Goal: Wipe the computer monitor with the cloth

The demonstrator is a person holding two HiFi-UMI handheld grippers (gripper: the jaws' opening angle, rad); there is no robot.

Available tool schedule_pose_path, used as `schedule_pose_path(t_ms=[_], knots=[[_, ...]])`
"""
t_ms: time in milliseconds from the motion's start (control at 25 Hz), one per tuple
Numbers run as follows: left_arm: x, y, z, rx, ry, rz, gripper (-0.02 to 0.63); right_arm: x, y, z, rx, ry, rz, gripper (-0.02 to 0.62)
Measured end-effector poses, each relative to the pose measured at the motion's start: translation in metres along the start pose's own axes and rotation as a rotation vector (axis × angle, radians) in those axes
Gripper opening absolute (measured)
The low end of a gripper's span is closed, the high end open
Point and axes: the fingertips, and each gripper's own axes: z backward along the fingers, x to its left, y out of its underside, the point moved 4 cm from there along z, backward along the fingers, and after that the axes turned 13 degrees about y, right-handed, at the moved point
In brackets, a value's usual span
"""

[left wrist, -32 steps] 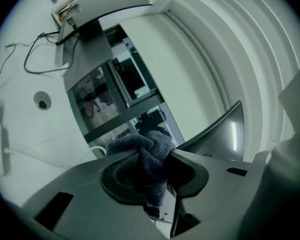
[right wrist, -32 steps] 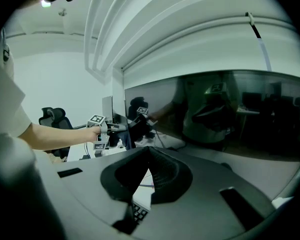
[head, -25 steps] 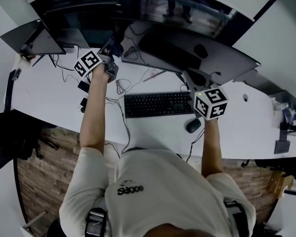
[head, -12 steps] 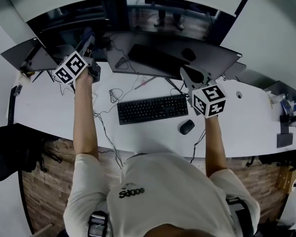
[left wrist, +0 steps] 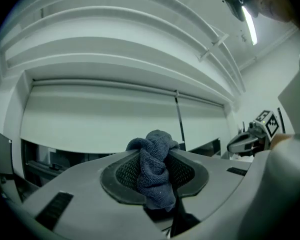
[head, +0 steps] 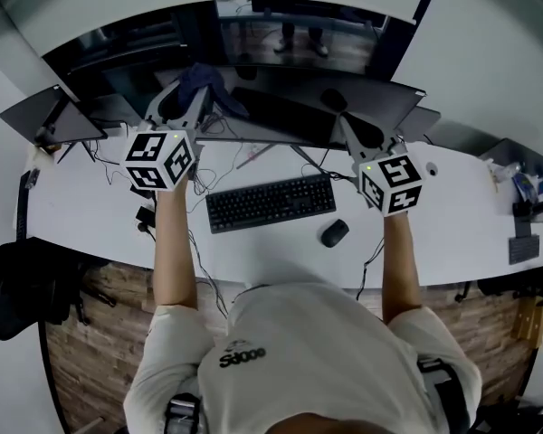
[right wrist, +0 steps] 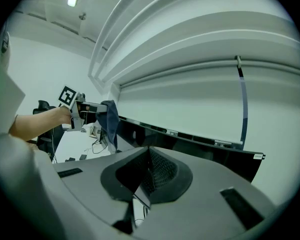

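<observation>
Left gripper view shows the left tongs (left wrist: 154,170) clamped on the dark blue cloth (left wrist: 152,149) near the curved monitor (head: 371,98), the right tongs (right wrist: 149,171) closed on nothing; wiping seems about to begin, so the cloth must next press on the screen.

**Coarse Weave, Matt Plastic, Glossy Screen**

The cloth (left wrist: 157,144) is dark blue fabric with a coarse, looped weave, matt and crumpled. The left gripper (left wrist: 156,159) has a smooth, matt grey plastic shell. Its pads (left wrist: 124,174) are darker, with a fine gridded texture. The right gripper (right wrist: 149,151) has the same finish. The monitor (head: 344,107) has a dark, glossy screen that mirrors the matt black plastic keyboard (head: 270,202). The desk (head: 452,233) has a smooth white top, and the floor (head: 81,333) shows brown wood planks.
</observation>
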Motion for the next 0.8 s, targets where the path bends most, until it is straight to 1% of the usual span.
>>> schedule_pose_path(t_ms=[160, 240, 320, 400, 520, 800], knots=[[-0.048, 0.019, -0.016, 0.083, 0.043, -0.062, 0.118, -0.006, 0.000, 0.012, -0.013, -0.002, 0.049, 0.003], [-0.070, 0.022, -0.021, 0.105, 0.068, -0.092, 0.118, -0.009, 0.000, 0.016, -0.014, -0.002, 0.081, 0.003], [-0.088, 0.025, -0.025, 0.109, 0.090, -0.103, 0.118, -0.009, 0.000, 0.020, -0.018, -0.024, 0.085, 0.003], [-0.103, 0.029, -0.027, 0.109, 0.113, -0.097, 0.119, -0.008, -0.001, 0.025, -0.024, -0.047, 0.076, 0.003], [-0.118, 0.035, -0.030, 0.117, 0.134, -0.082, 0.119, -0.009, 0.000, 0.029, -0.025, -0.060, 0.085, 0.003], [-0.127, 0.041, -0.030, 0.123, 0.133, -0.036, 0.120, -0.013, 0.011, 0.029, -0.010, -0.058, 0.084, 0.003]])
